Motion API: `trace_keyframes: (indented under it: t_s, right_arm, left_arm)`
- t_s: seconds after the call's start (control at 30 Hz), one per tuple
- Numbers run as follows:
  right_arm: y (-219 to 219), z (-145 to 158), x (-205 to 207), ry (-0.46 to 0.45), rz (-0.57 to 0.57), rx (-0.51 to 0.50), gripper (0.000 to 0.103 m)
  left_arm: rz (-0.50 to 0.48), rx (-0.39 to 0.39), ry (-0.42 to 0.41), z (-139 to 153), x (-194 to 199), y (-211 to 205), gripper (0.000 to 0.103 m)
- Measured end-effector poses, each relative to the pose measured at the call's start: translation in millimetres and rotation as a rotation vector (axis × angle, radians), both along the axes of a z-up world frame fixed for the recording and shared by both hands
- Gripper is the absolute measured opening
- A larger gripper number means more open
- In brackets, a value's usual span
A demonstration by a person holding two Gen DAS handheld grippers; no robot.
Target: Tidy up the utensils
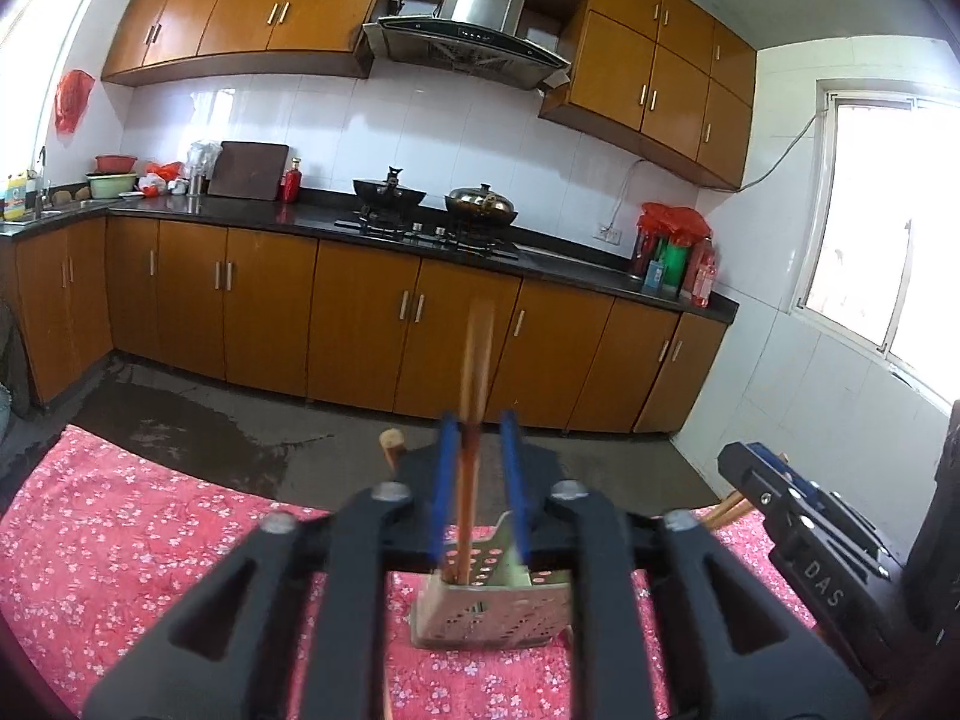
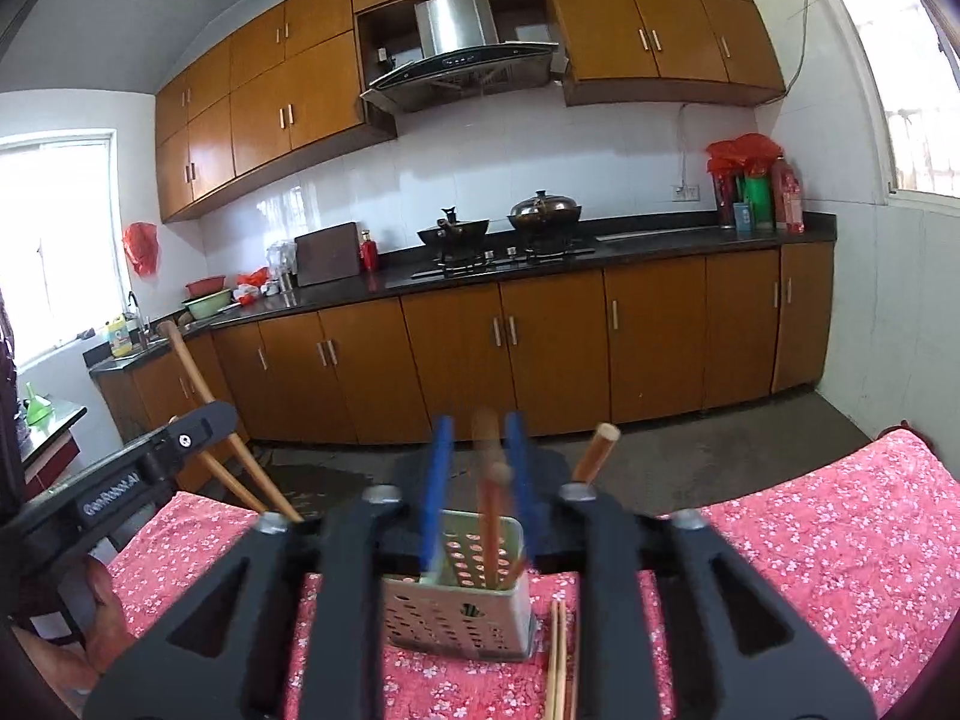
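Left gripper [image 1: 478, 429] clamped on chopsticks [image 1: 474, 372], right gripper [image 2: 478, 429] apart, marked "DAS"

So the perforated utensil holder [image 2: 462, 606] sits on the surface [image 2: 810, 552] at lower centre of the right wrist view, with chopsticks [image 2: 493, 516] standing in it. A loose pair of chopsticks [image 2: 558, 660] lies just right of it. Behind, across the floor, the stove [image 2: 504, 255] sits on the kitchen counter.
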State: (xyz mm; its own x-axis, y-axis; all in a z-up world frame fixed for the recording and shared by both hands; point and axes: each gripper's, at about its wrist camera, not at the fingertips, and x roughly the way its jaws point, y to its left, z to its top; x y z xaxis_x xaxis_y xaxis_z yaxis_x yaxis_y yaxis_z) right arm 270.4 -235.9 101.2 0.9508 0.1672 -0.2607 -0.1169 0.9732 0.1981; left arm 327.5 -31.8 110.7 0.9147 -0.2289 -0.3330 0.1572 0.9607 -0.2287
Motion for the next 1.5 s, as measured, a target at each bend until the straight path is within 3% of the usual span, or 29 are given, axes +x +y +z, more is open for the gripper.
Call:
trace_keyframes:
  t_s: [0.27,0.4,0.47,0.57,0.63,0.7,0.83,1.03,1.07,1.2,1.5]
  right_arm:
    - [-21.3,26.5,-34.8,-0.038,-0.036,0.015,0.031]
    - [-41.1,15.7,-60.2,0.01,-0.056,0.023,0.031]
    - [-48.3,-2.9,-64.0,0.069,-0.066,0.018,0.031]
    - [-55.2,-58.0,-55.1,0.252,-0.054,0.01,0.031]
    - [-52.5,-93.4,-48.9,0.358,-0.028,0.004,0.03]
    - [-46.1,-135.1,-42.5,0.475,0.014,-0.008,0.017]
    - [-33.3,-183.8,-40.8,0.59,0.052,-0.011,0.013]
    - [-18.9,-201.9,-43.0,0.617,0.051,-0.065,0.012]
    - [-16.4,-203.2,-42.7,0.613,0.043,-0.075,0.008]
    - [-27.7,-203.6,-35.9,0.611,-0.05,-0.072,0.008]
    - [-33.3,-201.5,-39.7,0.594,-0.056,-0.1,0.008]
  left_arm:
    - [0.021,-0.008,-0.029,22.1,-32.8,18.8,0.039]
    - [0.059,0.016,-0.031,25.4,-65.4,38.1,0.042]
    - [0.078,0.03,-0.017,18.2,-79.2,47.2,0.045]
    - [0.133,0.081,0.049,-10.8,-93.8,62.8,0.046]
    - [0.157,0.112,0.131,-39.9,-94.7,72.5,0.046]
    - [0.17,0.121,0.218,-68.6,-91.7,81.0,0.046]
    - [0.169,0.094,0.381,-125.3,-90.0,95.1,0.044]
    - [0.12,0.055,0.471,-164.2,-91.2,93.0,0.042]
    - [0.11,0.052,0.478,-166.8,-90.0,90.8,0.042]
    - [0.065,0.049,0.502,-173.5,-84.0,69.7,0.04]
    - [-0.037,0.096,0.549,-192.1,-76.8,33.3,0.019]
